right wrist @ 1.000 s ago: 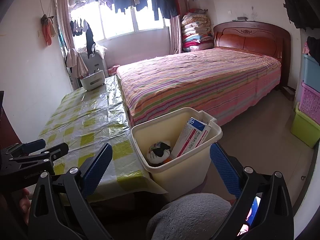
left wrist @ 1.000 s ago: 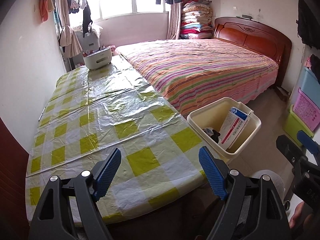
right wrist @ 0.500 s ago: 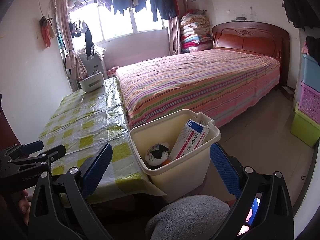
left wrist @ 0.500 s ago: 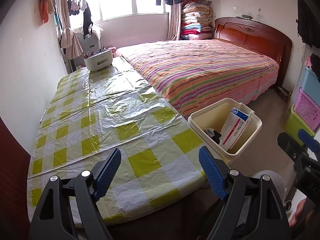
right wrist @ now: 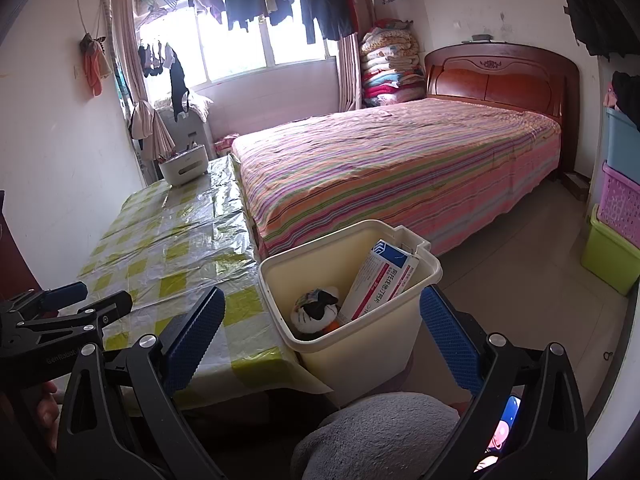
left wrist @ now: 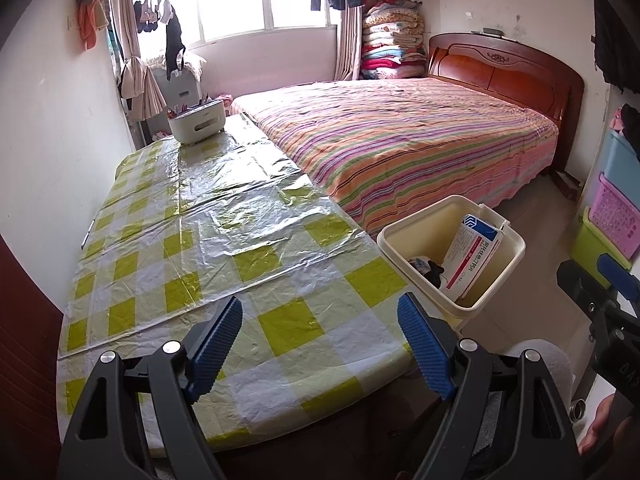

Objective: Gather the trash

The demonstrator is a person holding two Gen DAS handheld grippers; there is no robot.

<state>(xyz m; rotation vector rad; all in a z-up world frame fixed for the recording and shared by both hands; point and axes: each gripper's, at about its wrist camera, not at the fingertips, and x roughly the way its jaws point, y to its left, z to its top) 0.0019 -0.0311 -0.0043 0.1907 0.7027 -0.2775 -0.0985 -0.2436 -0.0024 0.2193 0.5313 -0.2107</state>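
Note:
A cream trash bin (left wrist: 502, 264) (right wrist: 360, 354) stands on the floor at the table's right corner. Inside it lean a white and red medicine box (left wrist: 472, 262) (right wrist: 382, 278) and a small crumpled black, white and orange item (right wrist: 316, 308). My left gripper (left wrist: 320, 338) hangs open over the near end of the yellow checked tablecloth (left wrist: 208, 248) with nothing between its blue pads. My right gripper (right wrist: 320, 330) is open too, just in front of the bin, holding nothing. Each gripper shows at the edge of the other's view.
A white caddy (left wrist: 196, 126) sits at the table's far end by the window. A striped bed (left wrist: 400, 148) runs along the table's right side. Stacked plastic crates (right wrist: 618, 216) line the right wall. A person's grey-clad knee (right wrist: 380, 436) is below the bin.

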